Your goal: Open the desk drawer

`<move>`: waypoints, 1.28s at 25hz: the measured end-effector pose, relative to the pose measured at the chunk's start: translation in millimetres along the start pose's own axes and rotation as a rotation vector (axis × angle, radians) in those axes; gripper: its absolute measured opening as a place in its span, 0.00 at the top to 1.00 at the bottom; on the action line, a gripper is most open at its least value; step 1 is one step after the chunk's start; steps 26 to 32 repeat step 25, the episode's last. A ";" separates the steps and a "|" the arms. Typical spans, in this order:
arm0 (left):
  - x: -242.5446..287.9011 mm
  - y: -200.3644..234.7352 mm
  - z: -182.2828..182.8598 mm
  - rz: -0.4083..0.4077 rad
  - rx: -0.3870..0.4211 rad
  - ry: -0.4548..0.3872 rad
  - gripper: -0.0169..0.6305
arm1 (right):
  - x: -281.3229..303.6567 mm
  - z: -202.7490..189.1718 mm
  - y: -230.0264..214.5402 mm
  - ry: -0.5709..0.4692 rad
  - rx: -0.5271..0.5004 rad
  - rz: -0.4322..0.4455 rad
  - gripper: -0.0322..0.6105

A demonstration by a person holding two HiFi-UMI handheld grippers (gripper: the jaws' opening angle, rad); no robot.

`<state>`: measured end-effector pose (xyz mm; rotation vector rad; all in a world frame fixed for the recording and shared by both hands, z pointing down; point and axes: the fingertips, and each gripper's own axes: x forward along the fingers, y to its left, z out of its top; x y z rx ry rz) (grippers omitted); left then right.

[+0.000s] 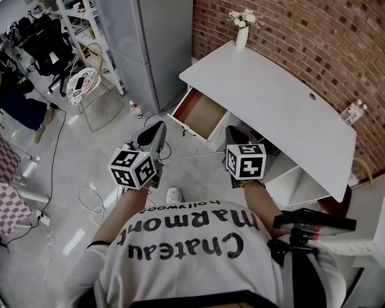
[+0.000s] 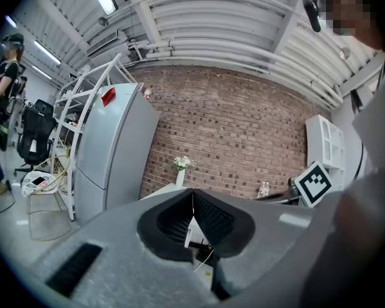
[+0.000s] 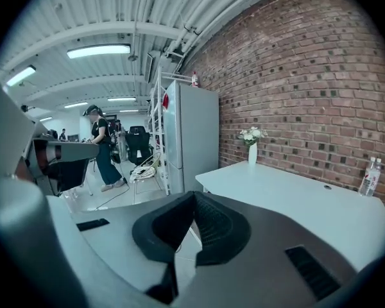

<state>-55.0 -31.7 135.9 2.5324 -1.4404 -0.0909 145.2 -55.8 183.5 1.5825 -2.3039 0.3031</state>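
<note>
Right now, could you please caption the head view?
The desk drawer stands open; the left gripper and right gripper hover shut nearby.

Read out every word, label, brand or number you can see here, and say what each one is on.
"Chateau Marmont": back of the person's white shirt, upside down in the head view.
"hollywood": smaller print, same shirt.
Water bottle label: too small to read.
Marker cubes: square patterns only, no words.
</note>
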 end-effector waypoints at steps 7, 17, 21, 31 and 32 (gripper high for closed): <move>-6.3 5.5 3.5 0.020 -0.008 -0.013 0.95 | -1.4 1.3 1.5 -0.006 0.062 0.028 0.93; -5.5 -0.1 -0.6 0.015 -0.012 -0.008 0.95 | -4.7 -6.9 0.5 0.005 0.006 0.010 0.93; -2.8 -3.0 -1.6 0.012 -0.012 -0.007 0.95 | -5.6 -9.7 -1.8 0.011 0.011 0.012 0.93; -1.9 -7.8 -3.2 0.006 -0.011 -0.002 0.95 | -8.8 -12.4 -4.5 0.015 0.020 0.011 0.93; -1.9 -7.8 -3.2 0.006 -0.011 -0.002 0.95 | -8.8 -12.4 -4.5 0.015 0.020 0.011 0.93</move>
